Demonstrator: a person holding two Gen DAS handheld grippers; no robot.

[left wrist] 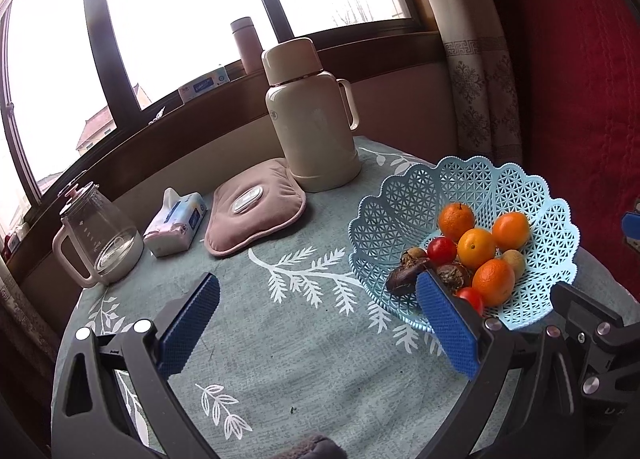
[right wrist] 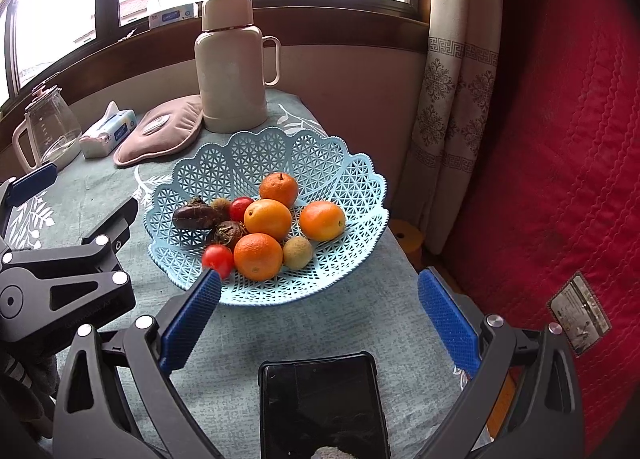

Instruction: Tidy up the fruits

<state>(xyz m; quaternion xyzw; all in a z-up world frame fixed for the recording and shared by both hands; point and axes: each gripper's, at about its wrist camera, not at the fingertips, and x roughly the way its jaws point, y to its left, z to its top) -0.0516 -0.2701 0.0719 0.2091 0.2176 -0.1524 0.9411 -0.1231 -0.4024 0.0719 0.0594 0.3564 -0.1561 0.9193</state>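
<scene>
**Inspector:** State of the fruit?

**Assistant:** All of it lies in the blue basket (right wrist: 352,195) at the right edge of the counter (right wrist: 320,323). There are four oranges; the nearest one (right wrist: 258,256) sits at the front. Two tomatoes, one (right wrist: 217,260) at the near rim. A kiwi (right wrist: 297,252) is just beside the front orange. Dark brown fruits (right wrist: 193,216) lie on the left side. No fruit shows on the cloth outside the basket.

**Inspector:** Grippers?

**Assistant:** The right gripper (right wrist: 320,287) is spread wide and holds nothing; its left pad overlaps the basket's near rim in the picture, and contact cannot be confirmed. A phone (right wrist: 322,407) lies beneath it. The left gripper (left wrist: 320,295) is also spread wide and empty, hanging over bare cloth, its right pad in front of the basket's near edge.

**Inspector:** Step in hand?

**Assistant:** My judgement: the sorting looks finished or close to it, with both grippers clear of the pile.

**Inspector:** Advice?

**Assistant:** If anything needs tidying, approach from above, take one piece at a time, and close lightly on the tomatoes, which would bruise. Keep the pads off the lattice rim; the basket looks light and could slide toward the counter edge.
</scene>
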